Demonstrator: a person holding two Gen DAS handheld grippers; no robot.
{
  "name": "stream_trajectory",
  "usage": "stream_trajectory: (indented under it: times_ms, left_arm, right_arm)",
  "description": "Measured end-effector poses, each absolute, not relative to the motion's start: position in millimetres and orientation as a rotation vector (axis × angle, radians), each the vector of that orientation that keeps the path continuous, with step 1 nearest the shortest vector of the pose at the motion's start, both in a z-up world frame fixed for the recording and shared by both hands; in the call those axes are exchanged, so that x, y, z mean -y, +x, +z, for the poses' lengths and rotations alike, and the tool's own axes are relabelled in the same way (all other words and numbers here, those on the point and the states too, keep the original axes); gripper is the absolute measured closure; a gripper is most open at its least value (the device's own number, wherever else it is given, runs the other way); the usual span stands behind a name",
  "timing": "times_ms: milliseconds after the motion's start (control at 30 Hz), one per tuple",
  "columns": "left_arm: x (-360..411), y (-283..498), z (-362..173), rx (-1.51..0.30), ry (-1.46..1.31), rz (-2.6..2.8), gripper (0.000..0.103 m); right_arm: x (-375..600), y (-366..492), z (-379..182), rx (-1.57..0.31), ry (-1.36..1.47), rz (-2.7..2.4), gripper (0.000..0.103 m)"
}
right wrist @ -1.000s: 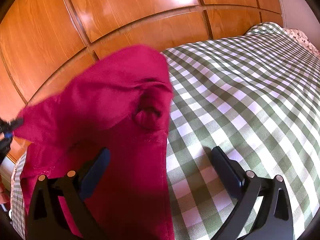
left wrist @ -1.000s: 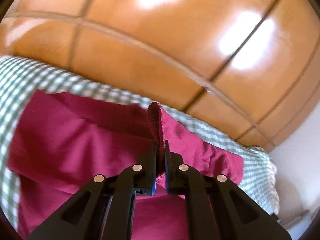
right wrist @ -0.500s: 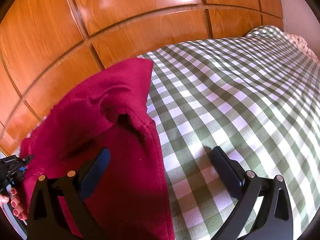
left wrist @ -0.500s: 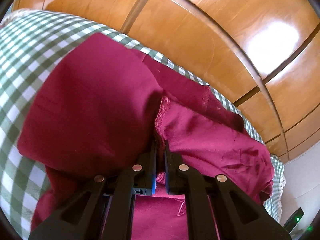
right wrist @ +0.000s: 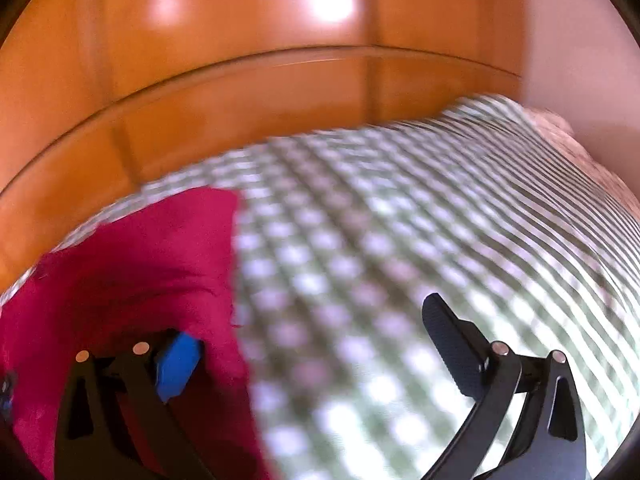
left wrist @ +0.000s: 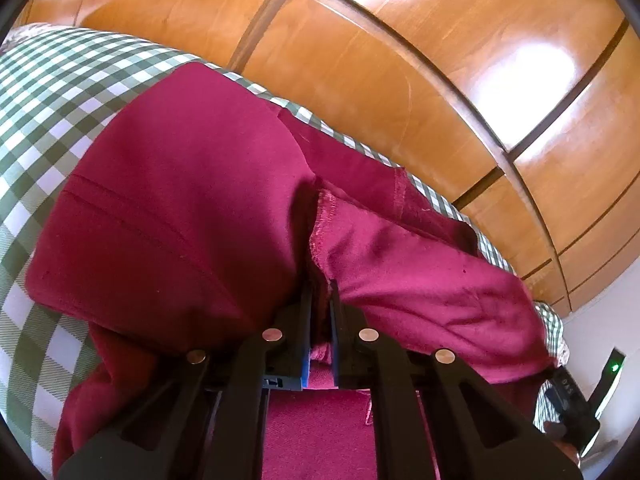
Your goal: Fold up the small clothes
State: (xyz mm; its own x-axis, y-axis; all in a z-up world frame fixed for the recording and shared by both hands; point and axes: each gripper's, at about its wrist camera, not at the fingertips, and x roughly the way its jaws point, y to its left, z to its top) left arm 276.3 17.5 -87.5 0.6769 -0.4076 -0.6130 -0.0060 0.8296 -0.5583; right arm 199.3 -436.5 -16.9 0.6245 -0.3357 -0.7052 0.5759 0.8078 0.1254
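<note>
A dark red garment lies folded over on the green-and-white checked bed cover. My left gripper pinches a raw seam edge of it between its narrow jaws, which are opening slightly; the cloth is still between the pads. In the right wrist view, which is blurred by motion, the garment fills the lower left. My right gripper stands wide open over the bed cover. Its blue-padded left finger sits at the garment's right edge, and nothing is gripped.
Glossy wooden panels rise right behind the bed and also fill the top of the right wrist view. A black device with a green light stands at the far right, beside a white wall.
The left gripper came down with the pinched edge, and the garment now lies folded on the bed. The right gripper's view swung, so the garment sits lower and further left.
</note>
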Motion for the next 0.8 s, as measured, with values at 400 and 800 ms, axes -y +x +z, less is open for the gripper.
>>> stream_trajectory:
  times_ms: [400, 800]
  left_arm:
    - [-7.9, 274.1, -87.4, -0.787, -0.539, -0.293, 0.086]
    - [-2.4, 275.2, -87.7, -0.789, -0.501, -0.277, 0.086]
  right_arm:
    - [463.7, 173.3, -41.1, -0.728, 0.467, -0.542, 0.002]
    - [452.4, 151.5, -33.9, -0.790, 0.442, -0.399, 0.002]
